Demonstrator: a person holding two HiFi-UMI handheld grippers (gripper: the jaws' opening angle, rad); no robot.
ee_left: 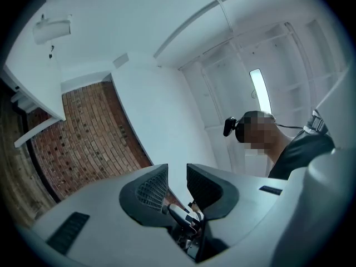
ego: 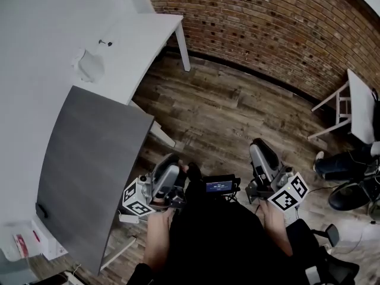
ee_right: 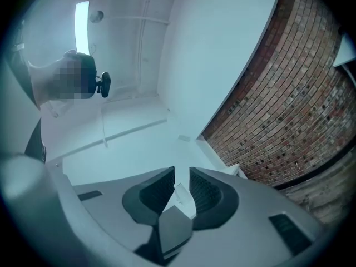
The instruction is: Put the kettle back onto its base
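No kettle and no base show in any view. In the head view both grippers are held close to the person's body, over the wooden floor (ego: 219, 111). My left gripper (ego: 172, 162) is at the lower middle beside the corner of a grey table (ego: 89, 177); its jaws stand almost together with nothing between them. My right gripper (ego: 261, 144) is further right, its jaws likewise nearly closed and empty. Both point upward: the left gripper view (ee_left: 177, 174) and the right gripper view (ee_right: 181, 177) show only white wall, ceiling, brick and the person's head.
A white table (ego: 136, 46) with a small white object (ego: 89, 67) stands beyond the grey one, along the white wall. A brick wall (ego: 267, 22) runs across the back. White furniture (ego: 356, 105) and someone's dark shoes (ego: 347, 195) are at the right. Papers (ego: 24, 242) lie bottom left.
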